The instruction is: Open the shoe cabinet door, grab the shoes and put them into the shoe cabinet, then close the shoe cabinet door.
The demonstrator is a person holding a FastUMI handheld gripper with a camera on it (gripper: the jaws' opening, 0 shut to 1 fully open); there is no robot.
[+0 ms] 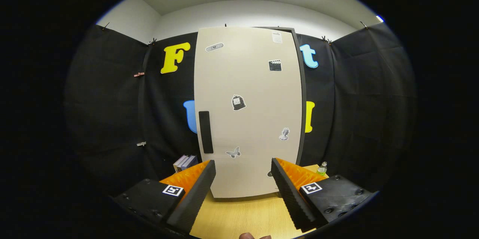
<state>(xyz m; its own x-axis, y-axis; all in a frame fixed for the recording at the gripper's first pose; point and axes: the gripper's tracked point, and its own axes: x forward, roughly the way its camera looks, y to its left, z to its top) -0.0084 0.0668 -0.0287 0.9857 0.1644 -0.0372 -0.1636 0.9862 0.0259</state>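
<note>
While the door is shut: nothing lies between the fingers.
Tool: spread wide, level, aimed straight at the shoe cabinet door.
Door: upright on the wooden surface, just beyond the fingertips.
Handle: dark vertical strip, near the door's left edge.
Books: left of the cabinet.
Bottle: right of it.

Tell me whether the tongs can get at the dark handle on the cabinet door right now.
Probably yes. The tongs are open and hold nothing, and the handle sits on the closed door ahead, above the left finger, with nothing in front of it.
</note>
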